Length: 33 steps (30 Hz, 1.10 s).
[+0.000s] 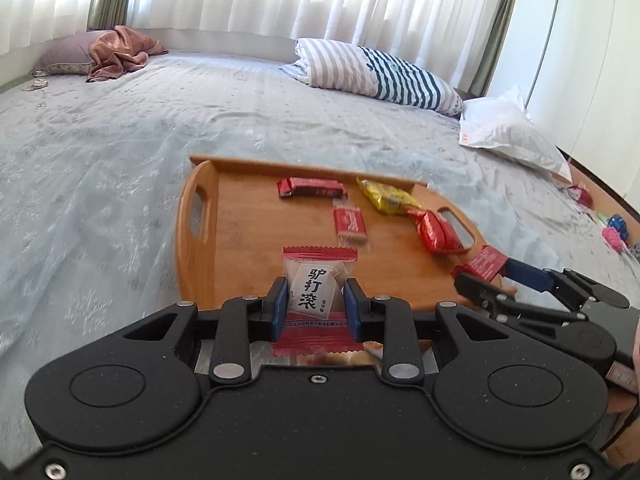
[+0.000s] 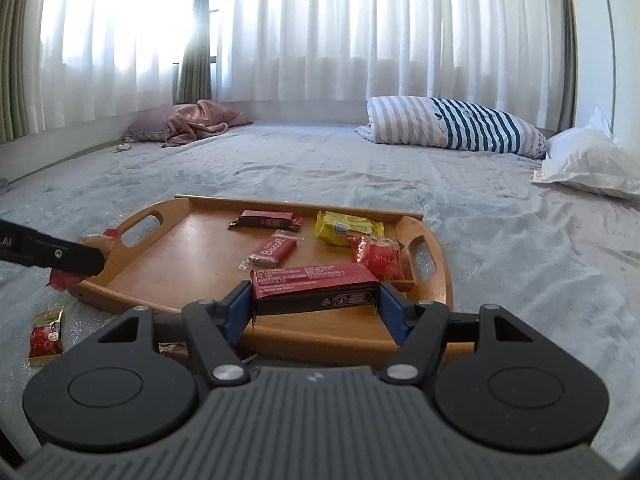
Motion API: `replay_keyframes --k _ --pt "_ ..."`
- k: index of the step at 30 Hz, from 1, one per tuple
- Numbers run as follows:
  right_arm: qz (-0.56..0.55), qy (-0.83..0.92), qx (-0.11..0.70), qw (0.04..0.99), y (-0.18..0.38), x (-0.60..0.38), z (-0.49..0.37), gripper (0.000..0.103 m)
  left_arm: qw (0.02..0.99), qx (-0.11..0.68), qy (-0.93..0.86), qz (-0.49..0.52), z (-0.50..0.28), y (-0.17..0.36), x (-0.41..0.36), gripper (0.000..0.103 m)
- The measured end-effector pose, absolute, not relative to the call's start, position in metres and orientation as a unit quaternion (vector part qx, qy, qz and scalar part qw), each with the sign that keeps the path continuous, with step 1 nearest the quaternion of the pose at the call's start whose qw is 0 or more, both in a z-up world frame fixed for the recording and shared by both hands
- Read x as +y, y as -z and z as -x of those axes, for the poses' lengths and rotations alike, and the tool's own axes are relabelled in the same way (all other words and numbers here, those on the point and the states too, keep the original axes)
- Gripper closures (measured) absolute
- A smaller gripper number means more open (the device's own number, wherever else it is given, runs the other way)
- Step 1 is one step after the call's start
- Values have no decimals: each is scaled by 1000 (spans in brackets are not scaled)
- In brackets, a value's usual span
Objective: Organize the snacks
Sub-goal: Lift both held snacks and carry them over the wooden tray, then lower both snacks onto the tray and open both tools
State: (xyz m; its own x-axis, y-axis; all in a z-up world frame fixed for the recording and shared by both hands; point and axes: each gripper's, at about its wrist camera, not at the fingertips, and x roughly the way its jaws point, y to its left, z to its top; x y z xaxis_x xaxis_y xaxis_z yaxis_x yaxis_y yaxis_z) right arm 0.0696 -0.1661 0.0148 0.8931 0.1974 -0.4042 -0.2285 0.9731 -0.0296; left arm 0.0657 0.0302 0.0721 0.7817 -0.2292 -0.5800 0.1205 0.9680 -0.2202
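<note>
Nearest, left gripper [image 1: 316, 304] pinches a clear crinkly red-edged packet [image 1: 316, 280]; right gripper [image 2: 314, 308] clamps a glossy dark-red bar [image 2: 316, 288], both over the wooden tray's [image 2: 160, 272] near edge; 4 foil snacks lie beyond.

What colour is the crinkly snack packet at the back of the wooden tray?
Yellow. The crinkly snack packet on the wooden tray shows best in the right wrist view.

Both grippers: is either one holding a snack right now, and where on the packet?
Left gripper pinches the clear red-edged packet across its middle. Right gripper clamps the dark red bar by its two ends.
</note>
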Motion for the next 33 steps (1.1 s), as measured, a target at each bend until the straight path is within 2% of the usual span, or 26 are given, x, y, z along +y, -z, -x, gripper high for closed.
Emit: replay_keyframes --k 5,18,27,33 --pt "90 -157 185 966 -22 -160 -96 34 940 319 92 81 -101 -74 24 75" --pt "133 -251 231 931 -7 -160 -183 34 926 364 67 68 -200 -42 -1 75" --pt "212 -292 243 900 3 -147 -207 33 921 379 71 63 -230 -27 -13 75" --pt "225 -317 242 889 1 -147 -215 28 922 375 72 58 -239 -26 -19 75"
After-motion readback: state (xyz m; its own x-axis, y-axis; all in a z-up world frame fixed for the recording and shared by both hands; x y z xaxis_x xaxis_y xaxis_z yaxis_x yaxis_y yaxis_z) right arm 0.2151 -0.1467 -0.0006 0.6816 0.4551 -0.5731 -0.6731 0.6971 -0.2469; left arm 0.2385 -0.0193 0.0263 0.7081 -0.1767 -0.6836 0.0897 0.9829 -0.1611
